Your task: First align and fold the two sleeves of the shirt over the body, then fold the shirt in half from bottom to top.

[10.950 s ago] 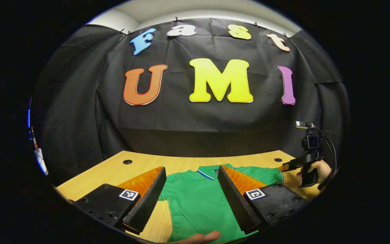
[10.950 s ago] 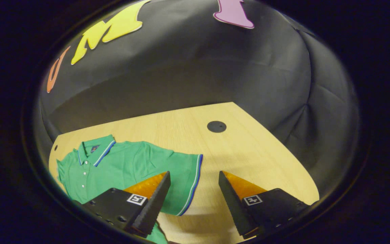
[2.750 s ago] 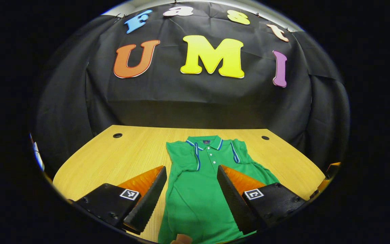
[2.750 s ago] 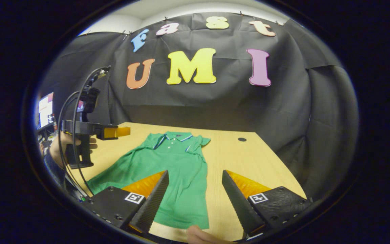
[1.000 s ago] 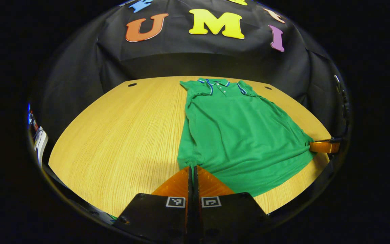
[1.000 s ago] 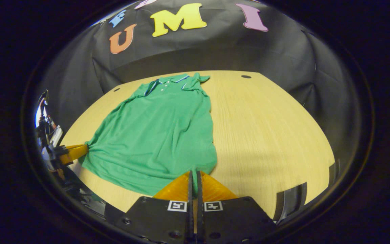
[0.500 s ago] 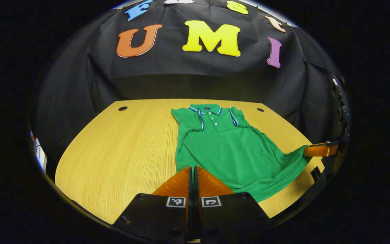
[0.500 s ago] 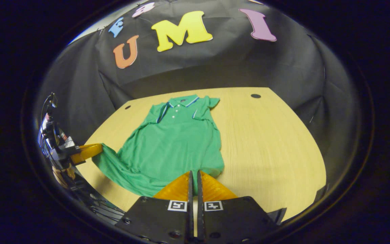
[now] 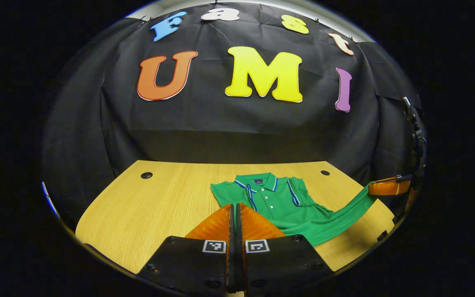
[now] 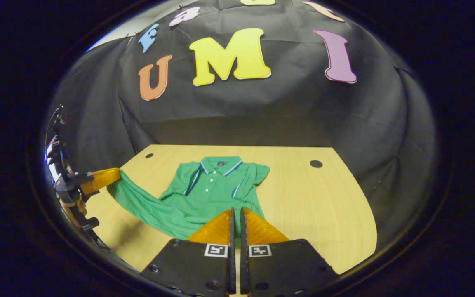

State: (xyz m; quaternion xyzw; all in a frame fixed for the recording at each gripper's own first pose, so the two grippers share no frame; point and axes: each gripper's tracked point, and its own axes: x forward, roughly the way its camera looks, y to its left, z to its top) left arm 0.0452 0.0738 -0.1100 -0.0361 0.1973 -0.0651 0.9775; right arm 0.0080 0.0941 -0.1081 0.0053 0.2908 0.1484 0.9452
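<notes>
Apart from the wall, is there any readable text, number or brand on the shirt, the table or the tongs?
Shirt, neck label: a dark patch, too small to read.
Left tongs, markers: black-and-white square patterns, no words.
Right tongs, markers: the same kind of patterns, no words.
Table: no text.

Black housings studded with dark screws are seen behind each gripper, left gripper [image 9: 235,210] and right gripper [image 10: 235,214] alike. Just behind the fingers, a pair of small square black-and-white coded markers is borne on each housing.
</notes>
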